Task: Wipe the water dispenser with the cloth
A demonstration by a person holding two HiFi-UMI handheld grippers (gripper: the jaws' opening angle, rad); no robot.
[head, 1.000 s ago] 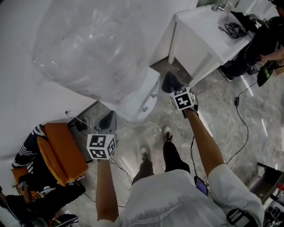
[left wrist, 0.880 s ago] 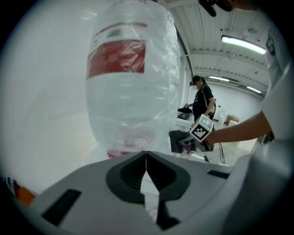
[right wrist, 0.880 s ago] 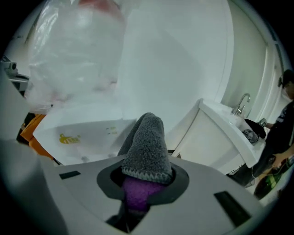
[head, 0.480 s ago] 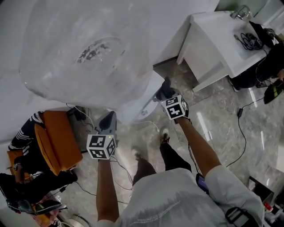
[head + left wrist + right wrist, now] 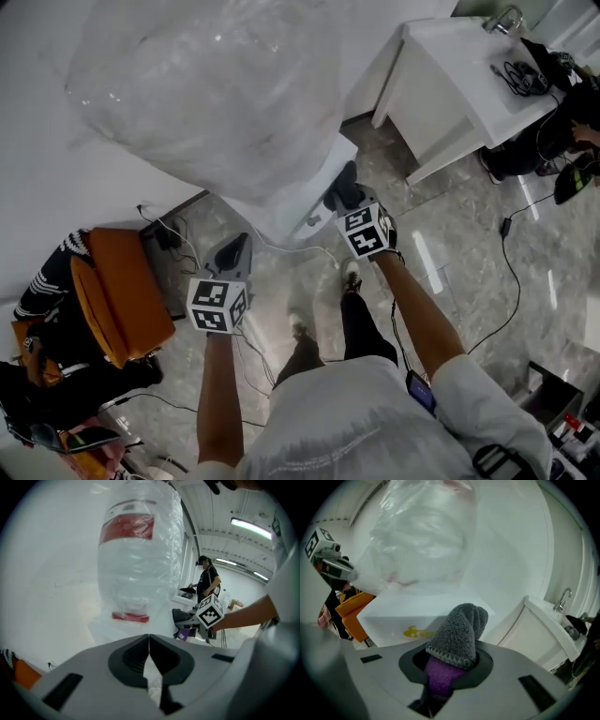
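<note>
The white water dispenser stands against the wall with a large plastic-wrapped bottle on top. My right gripper is shut on a grey and purple cloth and sits close to the dispenser's front right edge; whether the cloth touches it I cannot tell. My left gripper is shut on nothing, held lower and to the left of the dispenser. In the left gripper view the bottle rises ahead, with the right gripper and cloth off to the right.
A white cabinet with a sink stands right of the dispenser. An orange chair with a seated person is at the left. Cables trail over the tiled floor. A person sits at far right.
The right gripper with the cloth has stayed near the dispenser's front right edge after moving in from the right. The left gripper has hardly moved. The head view has shifted slightly.
</note>
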